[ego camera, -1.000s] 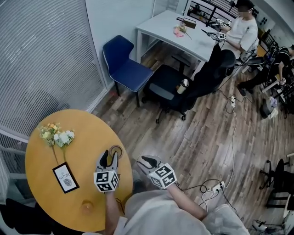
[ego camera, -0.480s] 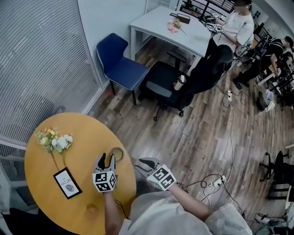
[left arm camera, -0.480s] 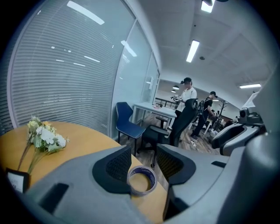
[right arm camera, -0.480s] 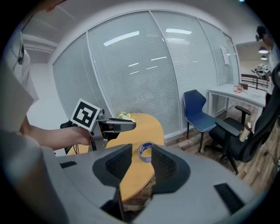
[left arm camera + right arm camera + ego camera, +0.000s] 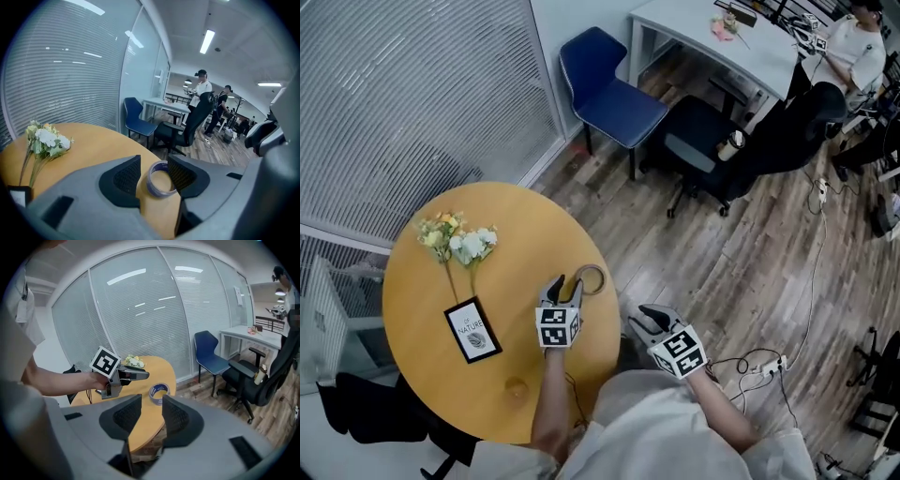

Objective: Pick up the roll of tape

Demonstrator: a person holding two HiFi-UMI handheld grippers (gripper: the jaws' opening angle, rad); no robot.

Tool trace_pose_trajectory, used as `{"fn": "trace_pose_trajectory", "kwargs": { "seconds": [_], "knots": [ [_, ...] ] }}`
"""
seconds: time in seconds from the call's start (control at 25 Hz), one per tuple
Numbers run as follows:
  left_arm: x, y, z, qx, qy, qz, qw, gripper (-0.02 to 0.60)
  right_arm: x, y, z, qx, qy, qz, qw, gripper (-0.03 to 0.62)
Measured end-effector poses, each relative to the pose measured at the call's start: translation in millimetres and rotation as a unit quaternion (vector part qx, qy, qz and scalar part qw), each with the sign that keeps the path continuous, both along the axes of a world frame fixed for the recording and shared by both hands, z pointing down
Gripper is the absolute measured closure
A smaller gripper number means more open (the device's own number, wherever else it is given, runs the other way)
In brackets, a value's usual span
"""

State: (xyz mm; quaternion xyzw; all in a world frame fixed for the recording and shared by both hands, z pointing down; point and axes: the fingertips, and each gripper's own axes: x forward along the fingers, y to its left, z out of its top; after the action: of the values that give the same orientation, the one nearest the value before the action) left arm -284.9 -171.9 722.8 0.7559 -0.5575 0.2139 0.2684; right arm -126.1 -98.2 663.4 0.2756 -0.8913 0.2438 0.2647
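Just ahead of the tips of the left gripper (image 5: 565, 286), slightly toward its right jaw, the roll of tape (image 5: 150, 181) is seen lying flat on the round table (image 5: 422, 309). Against a second ago, little has been altered: the gripper has been kept close behind the roll with its jaws moderately apart, and only the viewpoint has been swung. No closure has been made, so the grasp is judged still pending. The right gripper (image 5: 652, 314) is held beyond the table's edge, jaws narrowly parted, nothing between them.
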Motion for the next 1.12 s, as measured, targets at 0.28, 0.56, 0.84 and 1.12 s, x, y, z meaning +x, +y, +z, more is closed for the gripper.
{"fn": "trace_pose_trajectory", "kwargs": {
  "seconds": [0.28,0.56,0.84,1.12],
  "knots": [
    [0.7,-4.2,32.1,-0.030,-0.004,0.022,0.9993,0.413,-1.3,-3.1,7.2,-0.008,-0.002,0.020,1.000,0.459],
    [5.1,-15.3,66.2,-0.061,-0.011,0.039,0.9973,0.413,13.8,-13.5,11.9,-0.008,0.001,0.051,0.999,0.459],
    [10.5,-18.4,93.8,-0.096,-0.029,0.062,0.9930,0.413,31.5,-15.8,18.2,-0.019,0.002,0.081,0.996,0.459],
    [8.3,-20.4,108.7,-0.115,-0.033,0.065,0.9907,0.413,28.1,-14.6,25.2,-0.028,0.001,0.077,0.997,0.459]
  ]
}}
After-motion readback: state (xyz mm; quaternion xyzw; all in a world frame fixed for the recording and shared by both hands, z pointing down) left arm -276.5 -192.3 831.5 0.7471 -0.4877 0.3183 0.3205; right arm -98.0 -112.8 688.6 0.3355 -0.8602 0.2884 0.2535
